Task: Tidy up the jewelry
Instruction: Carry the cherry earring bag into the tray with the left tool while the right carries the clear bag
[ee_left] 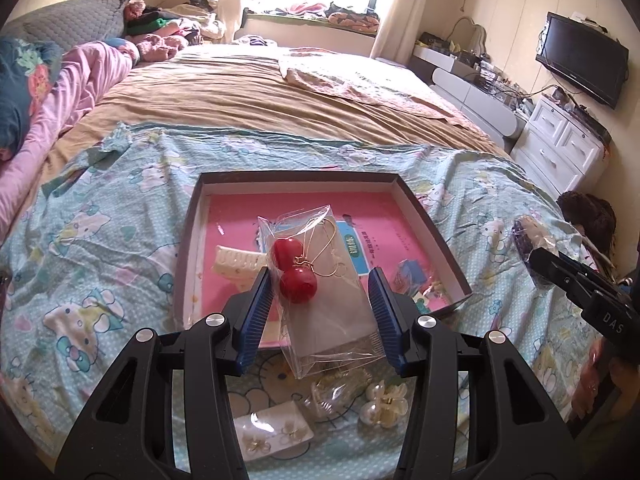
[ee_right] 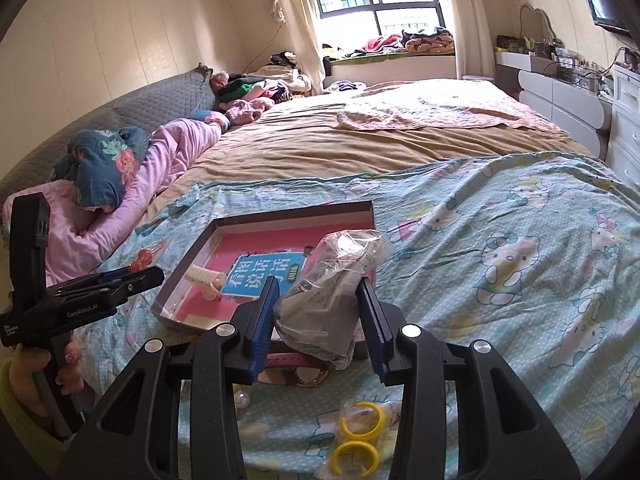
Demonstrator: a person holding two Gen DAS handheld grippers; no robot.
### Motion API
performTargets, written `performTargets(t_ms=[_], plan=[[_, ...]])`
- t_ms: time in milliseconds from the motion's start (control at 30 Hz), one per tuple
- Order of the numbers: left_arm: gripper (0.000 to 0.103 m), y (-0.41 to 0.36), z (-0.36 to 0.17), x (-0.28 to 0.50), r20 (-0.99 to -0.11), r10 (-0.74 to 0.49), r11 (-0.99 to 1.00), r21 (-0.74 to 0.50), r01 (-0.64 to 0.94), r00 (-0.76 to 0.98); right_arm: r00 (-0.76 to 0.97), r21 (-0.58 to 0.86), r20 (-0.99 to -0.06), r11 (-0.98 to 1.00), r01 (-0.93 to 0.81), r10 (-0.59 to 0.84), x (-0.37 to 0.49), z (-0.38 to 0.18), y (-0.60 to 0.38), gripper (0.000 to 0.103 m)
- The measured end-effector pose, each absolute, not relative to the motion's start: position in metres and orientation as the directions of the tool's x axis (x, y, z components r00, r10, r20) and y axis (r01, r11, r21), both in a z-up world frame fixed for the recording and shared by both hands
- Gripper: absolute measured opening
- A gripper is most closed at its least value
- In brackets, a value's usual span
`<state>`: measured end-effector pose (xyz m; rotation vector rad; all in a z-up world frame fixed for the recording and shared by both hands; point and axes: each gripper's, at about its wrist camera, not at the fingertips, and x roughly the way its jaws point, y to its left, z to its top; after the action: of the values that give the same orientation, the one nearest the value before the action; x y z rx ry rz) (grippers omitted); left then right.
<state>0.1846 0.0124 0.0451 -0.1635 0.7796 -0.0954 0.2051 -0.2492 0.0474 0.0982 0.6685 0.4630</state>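
Note:
My left gripper (ee_left: 322, 280) is shut on a clear bag of red ball earrings (ee_left: 294, 272) and holds it above the near edge of the dark tray (ee_left: 420, 208). The tray has a pink booklet (ee_left: 240, 216) and a white hair claw (ee_left: 236, 262) in it. My right gripper (ee_right: 316, 288) is shut on a crinkled clear bag with a dark item (ee_right: 324, 304), near the tray's (ee_right: 288, 210) right corner. The right gripper (ee_left: 580, 284) also shows at the right of the left wrist view, and the left gripper (ee_right: 132, 278) shows at the left of the right wrist view.
On the Hello Kitty sheet (ee_left: 100, 232) below the left gripper lie pearl hair clips (ee_left: 380, 400) and a card of flower earrings (ee_left: 272, 432). Near the right gripper lie a pink-strap watch (ee_right: 296, 368) and bagged yellow bangles (ee_right: 356, 436). A white dresser (ee_left: 560, 140) stands to the right.

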Motion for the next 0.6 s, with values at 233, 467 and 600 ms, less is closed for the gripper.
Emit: performTargets(t_ms=[233, 467, 600], plan=[[0.041, 0.004, 0.039, 0.203, -0.698, -0.169, 0.98, -0.194, 0.044, 0.696, 0.684, 0.212, -0.588, 0.898, -0.385, 0.432, 0.213, 0.044, -0.247, 0.038], [0.041, 0.0, 0.017, 0.215, -0.724, -0.177, 0.981, -0.188, 0.055, 0.666, 0.679, 0.183, -0.6, 0.899, -0.398, 0.423, 0.222, 0.039, -0.235, 0.038], [0.041, 0.001, 0.003, 0.22, -0.743, -0.182, 0.98, -0.193, 0.054, 0.644, 0.678, 0.154, -0.607, 0.899, -0.411, 0.414, 0.227, 0.036, -0.226, 0.038]])
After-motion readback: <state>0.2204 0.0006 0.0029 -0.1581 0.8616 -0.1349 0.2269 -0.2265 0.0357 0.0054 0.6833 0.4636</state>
